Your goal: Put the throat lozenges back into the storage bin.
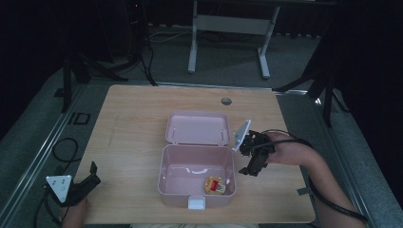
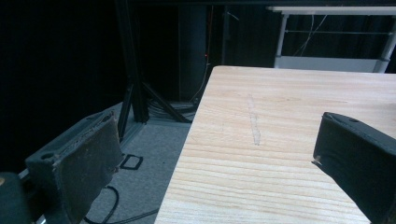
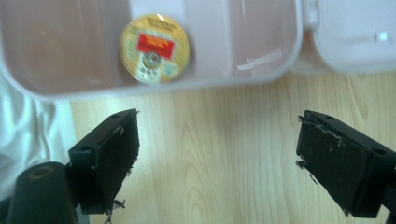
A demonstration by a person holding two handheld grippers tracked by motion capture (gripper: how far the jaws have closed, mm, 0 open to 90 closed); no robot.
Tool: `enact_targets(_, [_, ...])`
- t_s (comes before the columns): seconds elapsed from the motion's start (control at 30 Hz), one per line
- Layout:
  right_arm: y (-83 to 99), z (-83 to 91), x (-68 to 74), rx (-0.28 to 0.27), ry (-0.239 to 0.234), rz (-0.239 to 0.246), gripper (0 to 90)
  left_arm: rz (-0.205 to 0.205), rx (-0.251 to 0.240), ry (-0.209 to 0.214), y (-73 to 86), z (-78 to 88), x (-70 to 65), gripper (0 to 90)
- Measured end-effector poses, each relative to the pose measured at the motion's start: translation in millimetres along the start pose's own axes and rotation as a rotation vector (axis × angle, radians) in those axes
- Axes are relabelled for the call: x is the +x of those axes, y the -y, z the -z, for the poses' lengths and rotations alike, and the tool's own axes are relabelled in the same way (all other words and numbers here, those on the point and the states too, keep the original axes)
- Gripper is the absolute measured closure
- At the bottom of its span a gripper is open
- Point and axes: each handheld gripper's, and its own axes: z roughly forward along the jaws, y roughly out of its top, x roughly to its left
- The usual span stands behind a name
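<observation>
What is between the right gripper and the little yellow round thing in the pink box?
In the right gripper view, bare wooden table and the box's pink wall lie between the right gripper and the yellow disc.

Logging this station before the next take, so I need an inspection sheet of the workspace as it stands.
Surface: light wooden table, faint streak toward its left side, round hole near the far edge.
Job's things: pink box open, lid laid back flat; one round yellow tin with a red label inside, near the front right corner.
Clutter: nothing seen on the table.
Grippers: left gripper open at the table's front left corner, holding nothing; right gripper open beside the box's right wall, holding nothing.
Cables: black cable along the right forearm; loop on the floor at left.
Surroundings: dark room, grey floor, white desk frame behind.
</observation>
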Motion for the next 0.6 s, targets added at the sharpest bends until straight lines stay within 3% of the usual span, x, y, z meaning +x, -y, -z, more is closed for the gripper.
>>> enact_targets(0.23, [37.5,-12.6,-8.8,-0.048,0.009,-0.076,12.9,-0.001,0.001,-0.001,0.0,0.0,-0.2,1.2])
enact_targets(0.6, [87.5,-51.5,-16.3,-0.179,0.104,-0.224,12.9,-0.002,0.002,-0.002,0.1,-0.3,-0.4,1.2])
